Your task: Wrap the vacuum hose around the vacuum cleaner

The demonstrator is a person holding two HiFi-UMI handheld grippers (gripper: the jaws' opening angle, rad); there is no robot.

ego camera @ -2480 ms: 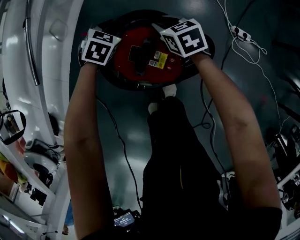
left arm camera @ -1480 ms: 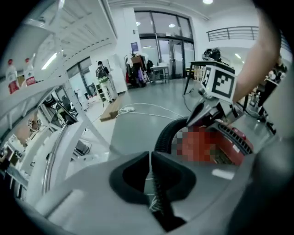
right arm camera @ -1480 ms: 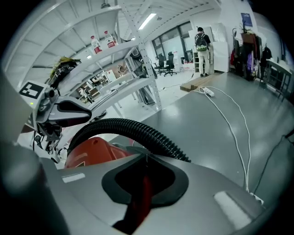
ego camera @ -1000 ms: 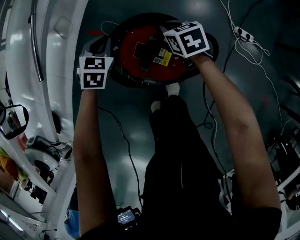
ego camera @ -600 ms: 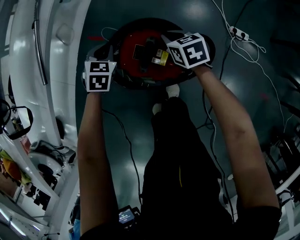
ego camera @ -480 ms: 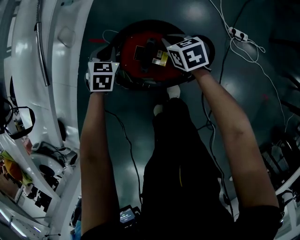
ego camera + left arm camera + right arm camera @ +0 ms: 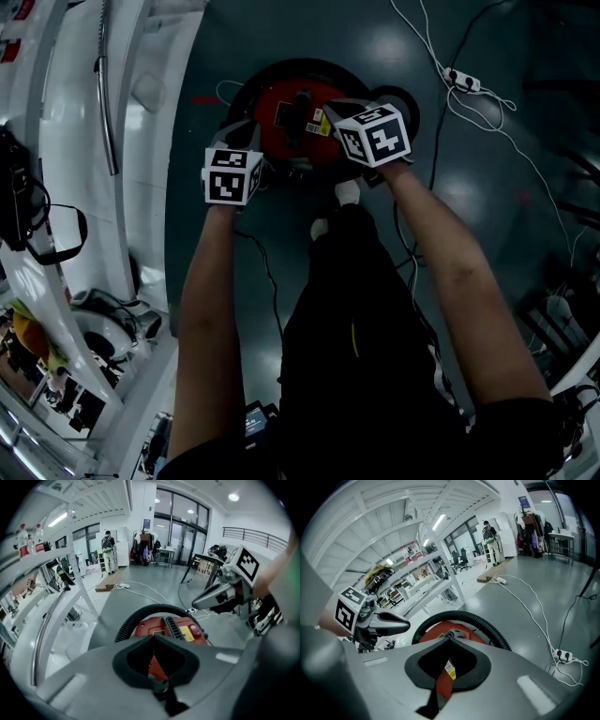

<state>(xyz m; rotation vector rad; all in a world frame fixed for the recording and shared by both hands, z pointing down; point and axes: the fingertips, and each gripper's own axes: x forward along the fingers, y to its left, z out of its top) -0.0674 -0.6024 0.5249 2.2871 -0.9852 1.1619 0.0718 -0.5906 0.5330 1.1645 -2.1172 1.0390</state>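
Down on the floor (image 7: pixel 281 244), at 12 o'clock in the head view: the red vacuum cleaner (image 7: pixel 298 122), with the black vacuum hose (image 7: pixel 136 616) curled round its body. Above its 8 o'clock edge, the left tool (image 7: pixel 153 636), jaws just squeezed together, nothing between them. Above its 4 o'clock edge, the right tool (image 7: pixel 449 638), jaws also just pulled together, empty. Out at 1 o'clock, a white power strip (image 7: pixel 464 80) with its cord.
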